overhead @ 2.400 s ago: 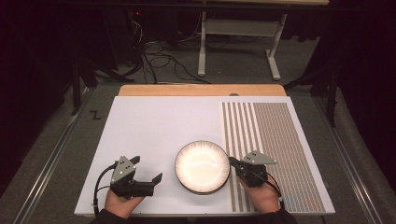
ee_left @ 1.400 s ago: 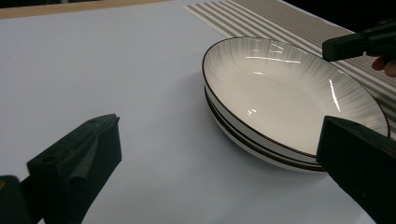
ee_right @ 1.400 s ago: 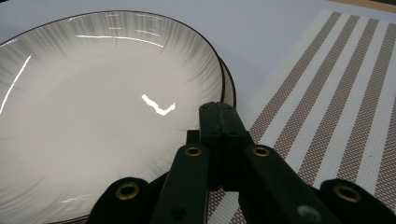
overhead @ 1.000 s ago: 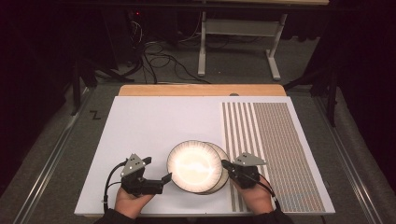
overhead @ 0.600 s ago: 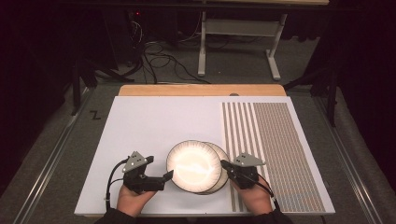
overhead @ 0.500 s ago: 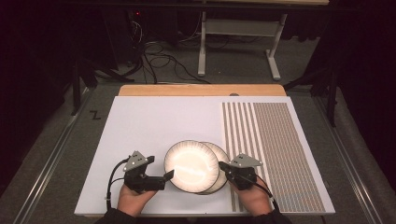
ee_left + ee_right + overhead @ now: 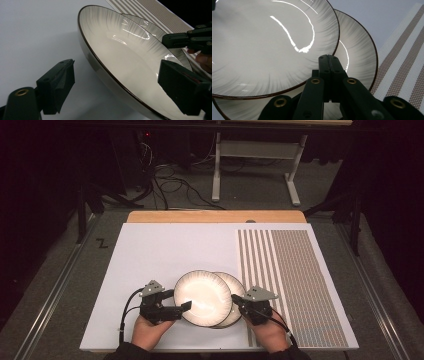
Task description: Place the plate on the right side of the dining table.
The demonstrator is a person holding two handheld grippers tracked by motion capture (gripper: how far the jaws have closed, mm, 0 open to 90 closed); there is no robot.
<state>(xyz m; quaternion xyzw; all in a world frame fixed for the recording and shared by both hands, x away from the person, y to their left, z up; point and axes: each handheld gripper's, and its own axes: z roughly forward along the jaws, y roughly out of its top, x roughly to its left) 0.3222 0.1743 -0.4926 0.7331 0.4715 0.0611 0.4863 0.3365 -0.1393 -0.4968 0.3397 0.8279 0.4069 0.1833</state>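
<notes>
Two white plates with dark rims lie near the table's front edge. The upper plate (image 7: 201,298) (image 7: 130,55) (image 7: 262,45) sits shifted left and tilted on the lower plate (image 7: 235,285) (image 7: 357,50). My left gripper (image 7: 177,300) (image 7: 120,82) straddles the upper plate's left rim. Its jaws have just been closing, and a gap still shows between the pads and the plate. My right gripper (image 7: 235,298) (image 7: 328,58) is shut, its tip at the seam where the upper plate overlaps the lower one; the left gripper view shows this gripper (image 7: 175,41) too.
The plates rest on a white mat (image 7: 165,250) with a brown striped panel (image 7: 295,270) on the right half. A wooden strip (image 7: 215,216) runs along the far edge. Cables and a metal stand (image 7: 250,165) lie on the floor beyond.
The upper plate has slid left off the lower one. The left gripper has moved right until its jaws are around that plate's rim. The right gripper's tip has pushed in at the plates' right side.
</notes>
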